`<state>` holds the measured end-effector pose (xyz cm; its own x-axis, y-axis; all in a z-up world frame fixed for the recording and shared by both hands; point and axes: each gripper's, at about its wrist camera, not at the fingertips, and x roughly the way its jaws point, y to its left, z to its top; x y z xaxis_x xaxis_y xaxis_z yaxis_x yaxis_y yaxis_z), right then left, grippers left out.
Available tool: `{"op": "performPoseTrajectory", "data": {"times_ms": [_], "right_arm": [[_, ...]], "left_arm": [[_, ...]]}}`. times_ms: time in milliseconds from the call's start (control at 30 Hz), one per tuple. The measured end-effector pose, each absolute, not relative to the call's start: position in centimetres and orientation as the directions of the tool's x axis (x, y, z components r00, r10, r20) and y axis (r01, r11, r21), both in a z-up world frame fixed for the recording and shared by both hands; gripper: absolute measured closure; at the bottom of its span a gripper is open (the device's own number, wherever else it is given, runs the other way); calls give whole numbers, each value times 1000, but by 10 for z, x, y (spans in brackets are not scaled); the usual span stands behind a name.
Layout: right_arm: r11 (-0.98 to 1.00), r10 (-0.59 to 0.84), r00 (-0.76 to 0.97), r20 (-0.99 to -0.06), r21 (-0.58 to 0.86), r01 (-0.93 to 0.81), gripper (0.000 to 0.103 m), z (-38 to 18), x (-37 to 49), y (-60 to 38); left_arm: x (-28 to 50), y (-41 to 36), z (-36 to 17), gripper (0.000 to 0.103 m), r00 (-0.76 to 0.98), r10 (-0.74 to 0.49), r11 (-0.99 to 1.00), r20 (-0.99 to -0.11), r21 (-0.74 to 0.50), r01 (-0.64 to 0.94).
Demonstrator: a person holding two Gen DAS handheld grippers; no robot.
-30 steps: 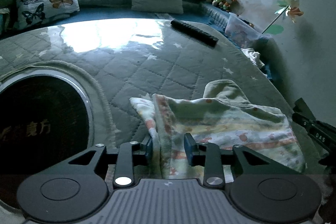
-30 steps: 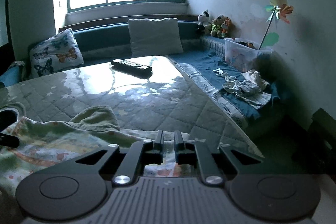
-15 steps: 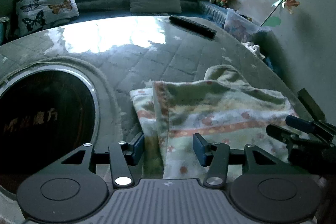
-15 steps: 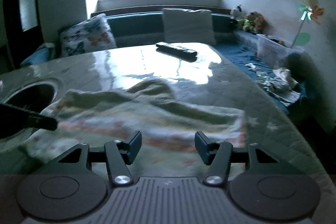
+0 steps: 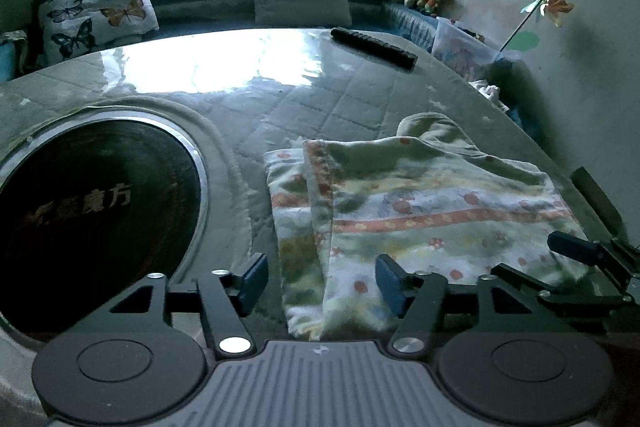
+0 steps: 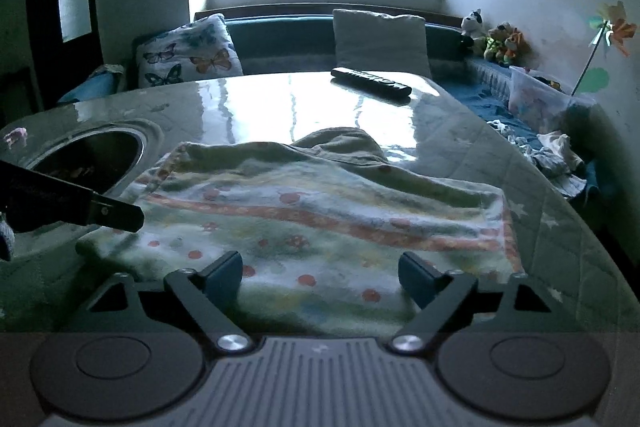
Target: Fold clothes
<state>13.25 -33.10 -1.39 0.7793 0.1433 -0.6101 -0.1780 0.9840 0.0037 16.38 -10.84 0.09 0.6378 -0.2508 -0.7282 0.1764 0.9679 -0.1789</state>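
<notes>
Soft green cloth (image 5: pixel 420 211) with red dots and an orange stripe lies folded on the quilted table (image 5: pixel 320 107), near my edge. My left tongs (image 5: pixel 320 281) are spread wide, with one corner of the cloth lying loose between the fingers. My right tongs (image 6: pixel 322 273) are spread wide too, over the cloth's near edge, pinching nothing. A black remote (image 6: pixel 370 81) lies far back on the table. A dark round hole (image 5: pixel 92 211) is to the left of the cloth.
</notes>
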Motion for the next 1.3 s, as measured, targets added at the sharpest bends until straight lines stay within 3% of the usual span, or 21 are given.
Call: {"op": "performPoseTrajectory", "data": {"times_ms": [300, 800, 1300], "right_arm": [[989, 121, 793, -597, 8, -146, 0, -10, 117, -328], [997, 54, 796, -603, -15, -79, 0, -12, 94, -323], [999, 13, 787, -617, -17, -30, 0, -19, 75, -324]], "left_arm": [[135, -105, 6, 20, 670, -241, 970, -702, -146, 197], [91, -106, 4, 1, 692, -245, 967, -680, -118, 226], [68, -103, 4, 0, 701, -249, 967, -669, -124, 224]]}}
